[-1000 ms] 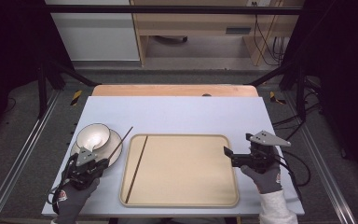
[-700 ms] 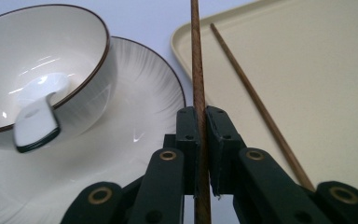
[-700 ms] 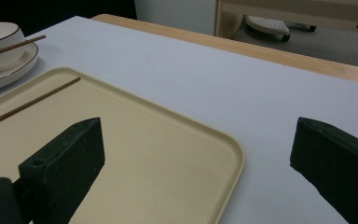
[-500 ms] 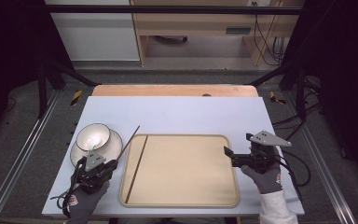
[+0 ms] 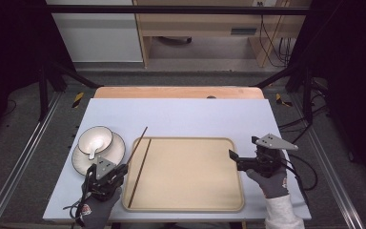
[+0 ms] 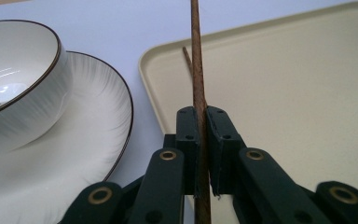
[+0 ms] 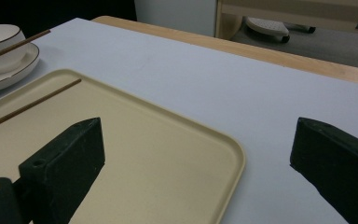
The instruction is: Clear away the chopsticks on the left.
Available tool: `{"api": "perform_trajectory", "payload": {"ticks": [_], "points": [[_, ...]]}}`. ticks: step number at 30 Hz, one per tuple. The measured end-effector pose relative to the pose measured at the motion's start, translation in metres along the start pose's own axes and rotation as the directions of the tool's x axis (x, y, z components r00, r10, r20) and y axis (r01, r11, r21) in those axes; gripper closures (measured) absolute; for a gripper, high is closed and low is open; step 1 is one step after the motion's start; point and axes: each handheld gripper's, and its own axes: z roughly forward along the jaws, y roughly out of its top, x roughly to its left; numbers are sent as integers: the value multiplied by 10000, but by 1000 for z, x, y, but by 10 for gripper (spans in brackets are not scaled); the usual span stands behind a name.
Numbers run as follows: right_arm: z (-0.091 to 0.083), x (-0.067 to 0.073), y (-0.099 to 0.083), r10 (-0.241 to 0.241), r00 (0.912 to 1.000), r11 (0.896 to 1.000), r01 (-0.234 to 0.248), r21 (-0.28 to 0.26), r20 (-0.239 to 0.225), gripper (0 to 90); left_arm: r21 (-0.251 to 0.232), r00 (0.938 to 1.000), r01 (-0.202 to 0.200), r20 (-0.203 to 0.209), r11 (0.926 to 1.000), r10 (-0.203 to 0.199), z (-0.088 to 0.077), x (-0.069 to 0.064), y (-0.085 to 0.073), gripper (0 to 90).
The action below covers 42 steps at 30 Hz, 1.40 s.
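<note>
Chopstick point(image 6: 198, 70): thin, dark brown, rough-grained, straight, clamped in left gripper point(image 6: 201, 140).

Beige tray point(image 5: 190, 191), brown chopstick point(image 6: 198, 93), dark-rimmed white bowl point(image 5: 95, 140)

White bowl point(image 5: 96, 139) on plate point(image 5: 115, 153) (spoon inside, perhaps).

A tray point(image 5: 190, 186) sits mid-table point(image 5: 195, 114). Left of it stands a plate point(image 5: 116, 155) bearing a bowl point(image 5: 95, 140). One chopstick point(image 5: 139, 172) lies in the tray's left part.
</note>
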Motion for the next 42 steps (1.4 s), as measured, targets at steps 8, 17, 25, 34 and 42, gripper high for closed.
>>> {"api": "perform_trajectory", "payload": {"ticks": [8, 17, 25, 34, 42], "points": [[0, 1, 0, 30, 10000, 10000, -30, -8, -68, 32, -269, 10000, -34, -57, 9996, 33, 1, -16, 11, 838], [0, 2, 0, 20, 9999, 10000, -20, -21, -108, 32, -502, 9987, 504, -10, 9975, -505, 10, -30, 11, 838], [1, 1, 0, 10, 9999, 10000, -10, 5, -132, 31, -549, 9972, 744, 141, 9957, -737, 23, -48, 4, 838], [1, 2, 0, 10, 9999, 10000, -10, 24, -133, 31, -259, 9968, 781, 194, 9966, -776, 37, -60, -6, 838], [3, 2, -1, -27, 9999, 9999, 29, 123, -151, 31, 169, 9960, 866, 203, 9961, -869, 49, -63, -16, 838]]}}
